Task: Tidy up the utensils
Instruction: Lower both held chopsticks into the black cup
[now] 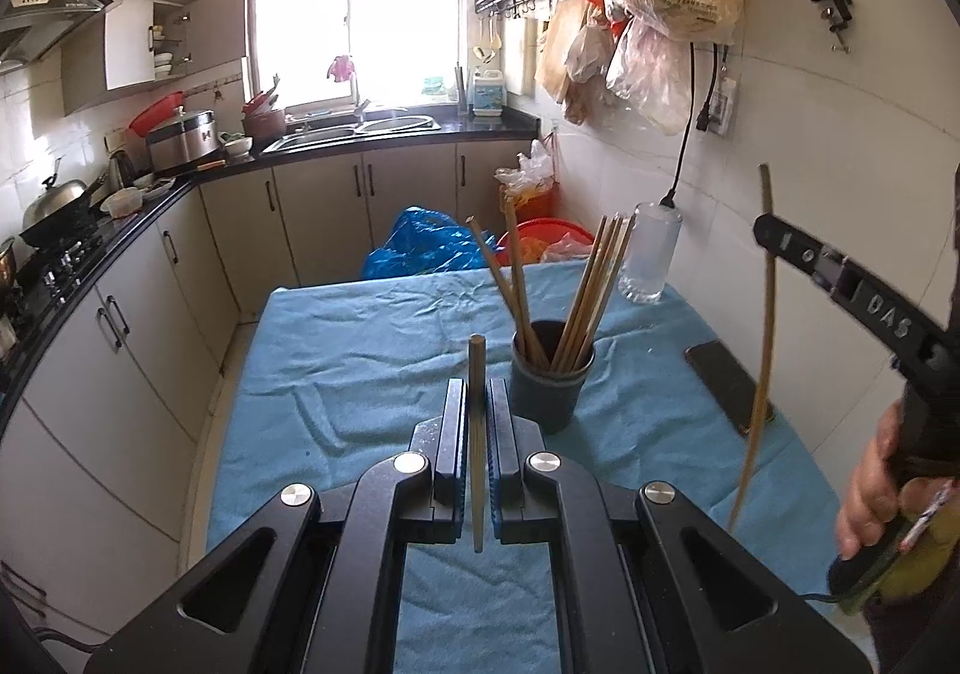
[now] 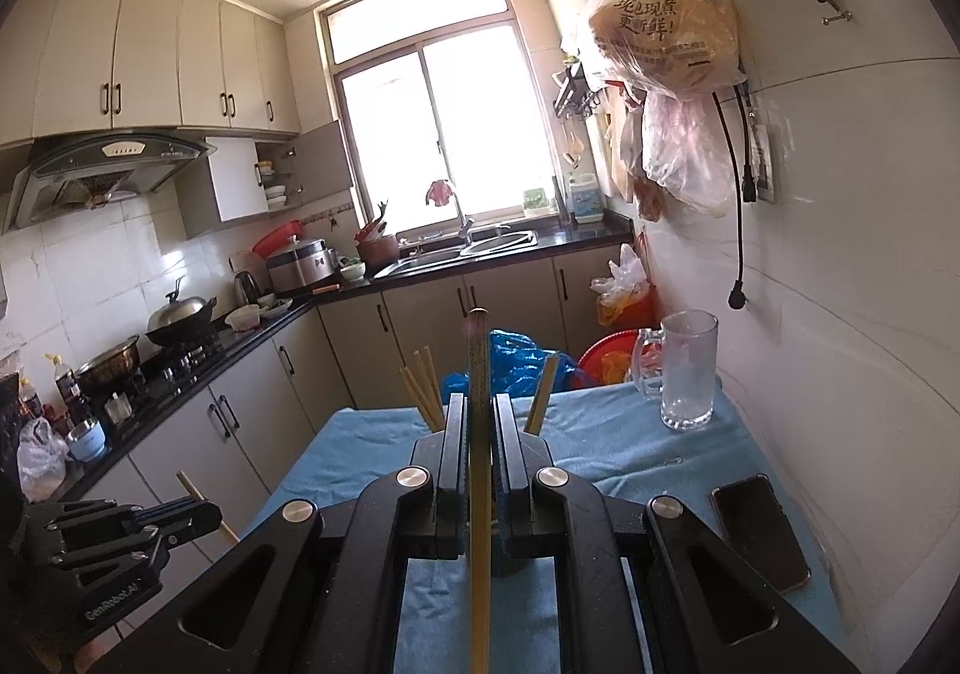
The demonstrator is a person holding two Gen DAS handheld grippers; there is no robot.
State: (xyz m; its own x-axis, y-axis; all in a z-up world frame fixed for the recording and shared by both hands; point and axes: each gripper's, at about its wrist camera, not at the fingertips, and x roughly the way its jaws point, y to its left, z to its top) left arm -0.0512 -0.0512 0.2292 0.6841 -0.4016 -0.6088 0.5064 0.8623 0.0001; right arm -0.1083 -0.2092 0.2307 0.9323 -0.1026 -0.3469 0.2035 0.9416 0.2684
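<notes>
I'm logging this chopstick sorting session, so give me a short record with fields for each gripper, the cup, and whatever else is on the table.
left gripper: shut on one chopstick, upright
right gripper: shut on a long chopstick
cup: dark, upright on the blue cloth, holds several chopsticks
phone: flat, right of the cup
glass mug: empty, by the wall

Cup (image 1: 552, 386) of chopsticks (image 1: 591, 290) stands mid-table; mug (image 1: 651, 254) behind right, phone (image 1: 729, 386) right.

Chopstick (image 2: 479, 434) between right hand-held gripper (image 2: 479, 422) fingers
</notes>
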